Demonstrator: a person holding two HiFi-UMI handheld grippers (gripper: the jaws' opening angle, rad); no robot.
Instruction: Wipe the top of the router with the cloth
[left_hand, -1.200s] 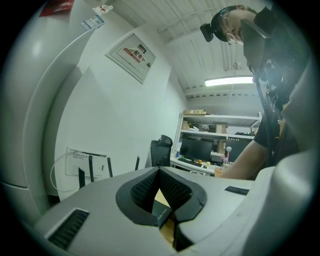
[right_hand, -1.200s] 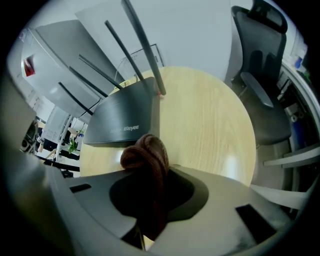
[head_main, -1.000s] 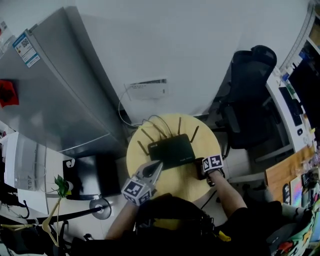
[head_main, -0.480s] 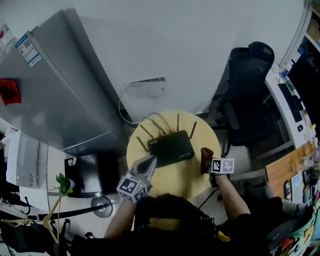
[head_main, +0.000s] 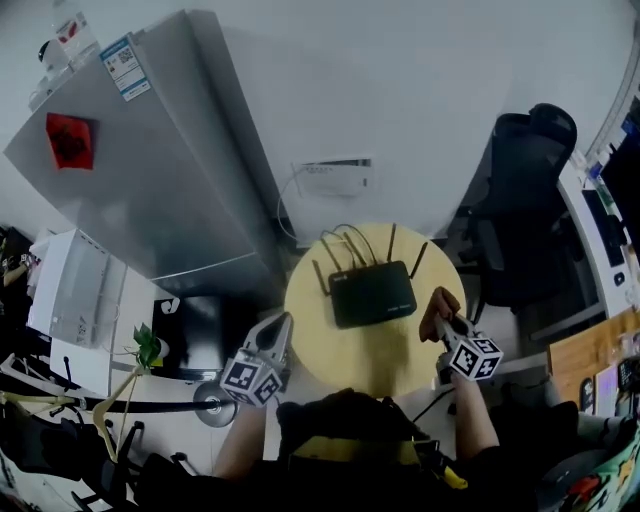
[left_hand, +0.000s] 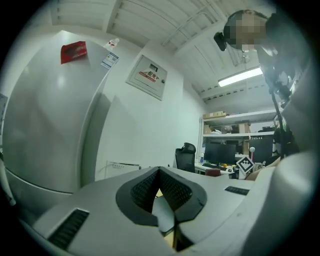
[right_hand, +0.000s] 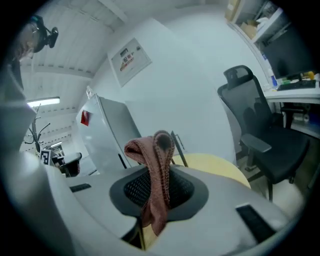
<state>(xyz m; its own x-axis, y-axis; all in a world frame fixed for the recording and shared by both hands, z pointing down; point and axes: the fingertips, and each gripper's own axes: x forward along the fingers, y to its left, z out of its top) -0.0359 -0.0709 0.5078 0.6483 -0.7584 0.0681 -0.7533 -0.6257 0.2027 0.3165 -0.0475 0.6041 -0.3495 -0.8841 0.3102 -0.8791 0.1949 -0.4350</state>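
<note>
The fingers (right_hand: 184, 189) of the right gripper (right_hand: 160, 172) are pressing together on the cloth (right_hand: 150, 150), a brownish-pink knit rag that is bunching in a fold above the tips and hanging in a strip down between the dark ribbed pads. The fingers (left_hand: 175, 192) of the left gripper (left_hand: 159, 172) are meeting at their tips and are gripping nothing. In the head view the right gripper (head_main: 455, 335) is hovering at the right edge of the round yellow desk (head_main: 345, 360), carrying the cloth (head_main: 437, 312) just beside the router (head_main: 372, 294) without touching it. The left gripper (head_main: 272, 340) is hanging off the desk's lower left rim, well apart from the router. The router, a flat black box, is lying on the far half of the desk with its antennas standing along the back edge and cables trailing behind it. A grey refrigerator (head_main: 150, 180) is standing to the left, a white power strip (head_main: 335, 177) is sitting on the wall behind, and a black office chair (head_main: 525, 200) is standing to the right.
</note>
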